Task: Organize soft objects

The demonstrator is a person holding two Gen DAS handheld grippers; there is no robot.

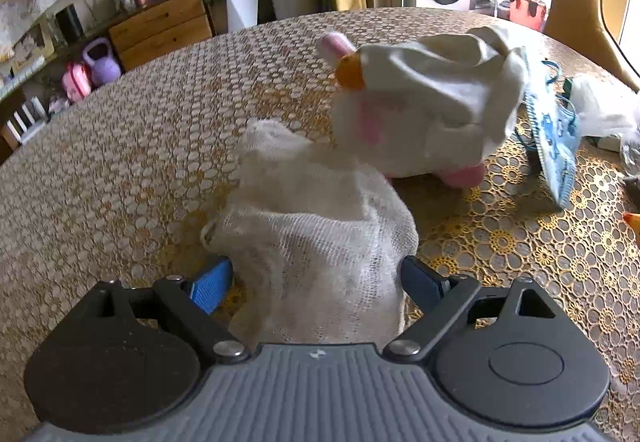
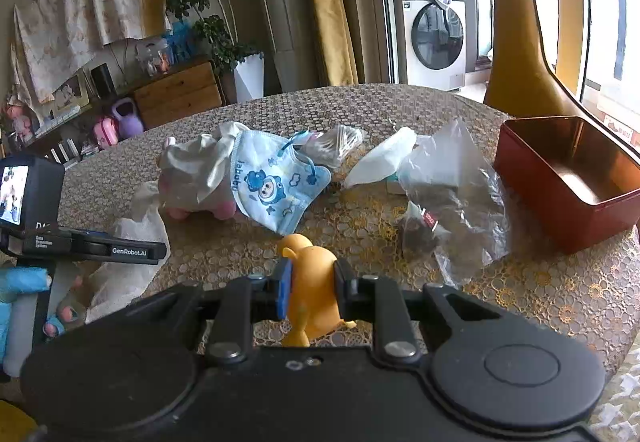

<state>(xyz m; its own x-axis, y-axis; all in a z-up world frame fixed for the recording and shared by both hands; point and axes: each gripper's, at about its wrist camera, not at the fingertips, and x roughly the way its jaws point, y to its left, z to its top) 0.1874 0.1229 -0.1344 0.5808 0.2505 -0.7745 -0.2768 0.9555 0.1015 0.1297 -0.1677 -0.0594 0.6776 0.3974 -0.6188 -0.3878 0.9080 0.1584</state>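
Observation:
My left gripper (image 1: 316, 274) has its jaws wide apart around a white mesh cloth (image 1: 316, 238) that lies on the table (image 1: 120, 145); the fingers do not press it. Beyond it stands a white and pink plush toy (image 1: 420, 113) with a white cloth draped over it. A blue printed face mask (image 1: 554, 145) leans on the toy's right side. My right gripper (image 2: 312, 282) is shut on a soft yellow duck toy (image 2: 314, 290) just above the table. The plush toy (image 2: 196, 181), the mask (image 2: 272, 185) and the mesh cloth (image 2: 132, 234) lie ahead to the left.
An open red tin box (image 2: 568, 177) stands at the table's right. Clear plastic bags (image 2: 452, 185) and a white packet (image 2: 380, 157) lie in the middle right. The left gripper's body (image 2: 84, 242) is at the left. A drawer chest and washing machine stand behind the table.

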